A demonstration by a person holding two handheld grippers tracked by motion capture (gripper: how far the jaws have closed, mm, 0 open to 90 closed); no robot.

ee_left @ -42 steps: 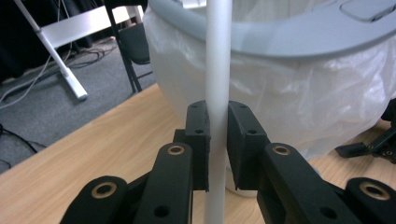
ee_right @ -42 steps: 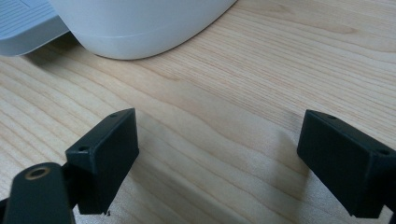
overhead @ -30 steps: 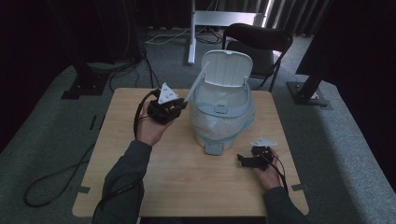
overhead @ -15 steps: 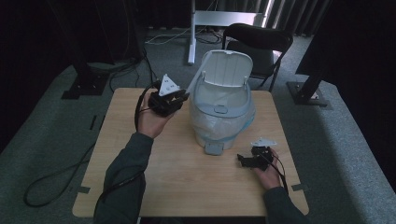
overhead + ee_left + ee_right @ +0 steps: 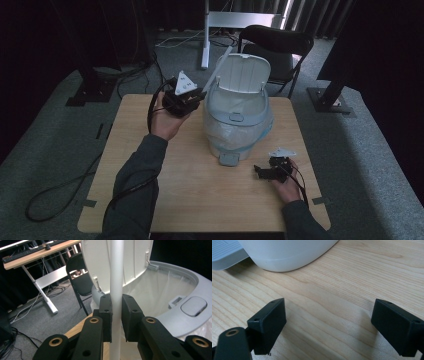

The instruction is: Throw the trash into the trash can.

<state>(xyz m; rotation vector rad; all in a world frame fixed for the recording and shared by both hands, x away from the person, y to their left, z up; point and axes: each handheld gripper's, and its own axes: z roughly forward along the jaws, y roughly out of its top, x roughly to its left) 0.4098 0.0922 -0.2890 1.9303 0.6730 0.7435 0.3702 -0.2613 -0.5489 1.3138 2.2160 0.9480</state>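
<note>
White plastic tube [image 5: 116,277], long and thin, is the thing in work: it stands clamped between the pads of the left gripper [image 5: 116,315], just beside the rim of the pale grey plastic waste bin [image 5: 235,125] with a clear liner bag inside.

Nearest to the person, the right gripper [image 5: 272,170] rests low on the light wooden table [image 5: 200,200], in front of the bin's base. Its jaws stand wide apart and nothing is between them. Farther, the left gripper [image 5: 187,97] is raised at the bin's left side, and the tube [image 5: 218,70] slants up from it toward the open white lid [image 5: 242,72]. Behind the table stands a black folding chair [image 5: 277,42].

A risk, as a judgement: the tube is smooth and held near its lower part, so it may turn or slide in the pads if its top knocks against the lid. Such a knock could also push the lid shut. The liner bag may catch the lower end of the tube.

The left gripper view shows the grip itself, pads pressed on both sides of the tube, which in the high view is too small to judge. The high view shows how the tube leans beside the lid. The right gripper view [image 5: 328,325] shows its empty jaws and the bin's foot pedal [image 5: 227,252].
</note>
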